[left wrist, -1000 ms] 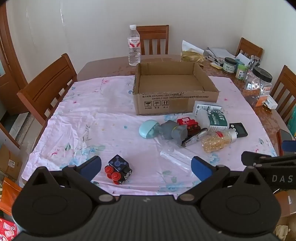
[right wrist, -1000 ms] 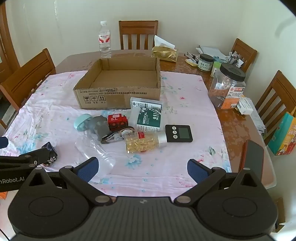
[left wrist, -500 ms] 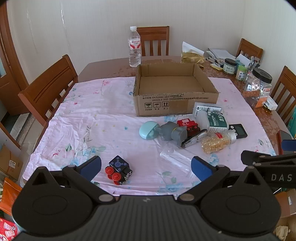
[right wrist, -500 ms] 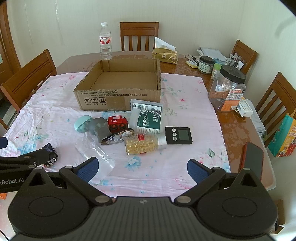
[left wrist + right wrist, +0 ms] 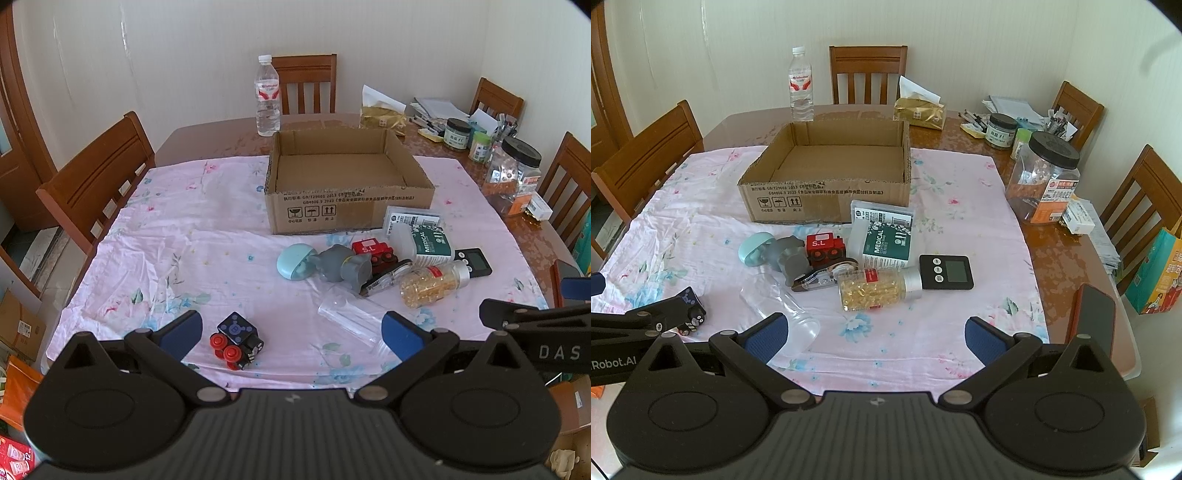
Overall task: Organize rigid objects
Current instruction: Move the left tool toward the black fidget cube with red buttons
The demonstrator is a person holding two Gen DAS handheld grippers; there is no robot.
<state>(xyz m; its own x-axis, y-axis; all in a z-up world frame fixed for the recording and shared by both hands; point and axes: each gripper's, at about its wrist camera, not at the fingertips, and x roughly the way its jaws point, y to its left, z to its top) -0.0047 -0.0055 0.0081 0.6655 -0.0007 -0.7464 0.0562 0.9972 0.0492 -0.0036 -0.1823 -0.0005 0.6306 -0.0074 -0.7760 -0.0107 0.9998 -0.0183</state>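
Note:
An empty cardboard box stands on the pink cloth. In front of it lie a teal round case, a grey toy, a red toy train, a medical box, a pill bottle, a black timer, a correction tape and a clear plastic cup. A black cube toy with red wheels sits near the front edge. My left gripper is open and empty above the front edge. My right gripper is open and empty too.
A water bottle, a tissue pack, small jars and a big clear jar stand on the bare table at back and right. A phone lies at the right edge. Wooden chairs surround the table.
Both grippers have drawn back and risen slightly, so the table objects sit a little farther off. Nothing on the table has moved. Both jaws stay open.

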